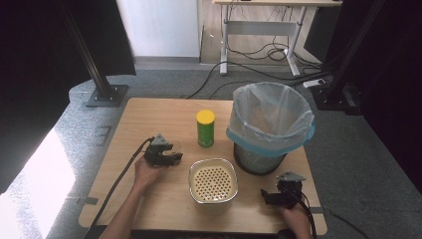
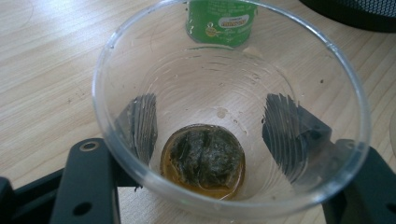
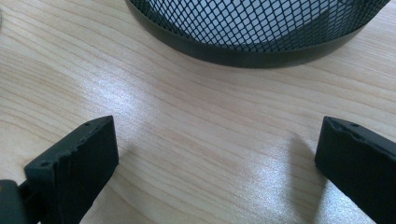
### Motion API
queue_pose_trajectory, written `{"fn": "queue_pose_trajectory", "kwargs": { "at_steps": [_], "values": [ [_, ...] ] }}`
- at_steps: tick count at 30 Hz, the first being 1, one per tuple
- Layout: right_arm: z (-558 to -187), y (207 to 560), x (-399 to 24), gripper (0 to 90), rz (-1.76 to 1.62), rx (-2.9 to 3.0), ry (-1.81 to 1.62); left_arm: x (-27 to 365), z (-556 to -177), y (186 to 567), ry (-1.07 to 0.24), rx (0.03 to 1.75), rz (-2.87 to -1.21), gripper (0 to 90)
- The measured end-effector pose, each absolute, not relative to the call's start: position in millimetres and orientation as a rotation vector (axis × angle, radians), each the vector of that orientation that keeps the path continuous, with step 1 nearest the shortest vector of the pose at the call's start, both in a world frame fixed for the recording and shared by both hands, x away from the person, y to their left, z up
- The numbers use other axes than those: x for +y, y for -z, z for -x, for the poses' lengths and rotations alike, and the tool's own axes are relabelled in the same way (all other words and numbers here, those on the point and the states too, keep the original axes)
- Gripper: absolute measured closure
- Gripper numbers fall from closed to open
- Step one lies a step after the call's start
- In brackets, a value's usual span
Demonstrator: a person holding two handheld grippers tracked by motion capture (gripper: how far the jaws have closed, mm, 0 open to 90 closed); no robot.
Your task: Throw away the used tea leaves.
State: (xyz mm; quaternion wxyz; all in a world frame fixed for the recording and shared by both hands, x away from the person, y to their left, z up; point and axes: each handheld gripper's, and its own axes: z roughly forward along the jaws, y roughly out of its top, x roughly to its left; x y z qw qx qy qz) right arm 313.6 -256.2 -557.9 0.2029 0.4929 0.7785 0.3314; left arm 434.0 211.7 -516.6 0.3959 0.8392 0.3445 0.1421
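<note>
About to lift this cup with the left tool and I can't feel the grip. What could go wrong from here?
1. The clear plastic cup is thin; the left tool, closed on its walls, may crush it or let it slip.
2. A wet tea bag sits in brown liquid at the bottom; tilting early could spill it on the table.
3. The green can stands close behind and could get knocked on the way to the lined bin.

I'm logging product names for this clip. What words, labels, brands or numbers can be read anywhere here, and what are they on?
Green canister, label print in white and yellow with a small round emblem: too blurred and cut off by the frame to read.
The same canister, with its yellow lid, in the high view: print too small to read.
Clear plastic cup, strainer bowl, lined mesh bin: no text visible.
</note>
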Motion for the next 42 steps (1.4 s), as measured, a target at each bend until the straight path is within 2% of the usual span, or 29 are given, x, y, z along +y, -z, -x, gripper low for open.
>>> {"fn": "queue_pose_trajectory", "kwargs": {
  "at_steps": [17, 24, 42],
  "values": [
    [-314, 558, -256, 0.0, -1.376, 2.173, -0.925, 222, -422, 488, -0.380, 0.834, -2.098, 36.9],
    [-314, 558, -256, 0.0, -1.376, 2.173, -0.925, 218, -414, 466, -0.443, 0.768, -2.144, 36.9],
    [-314, 558, -256, 0.0, -1.376, 2.173, -0.925, 209, -401, 426, -0.484, 0.643, -2.169, 35.9]
  ]
}}
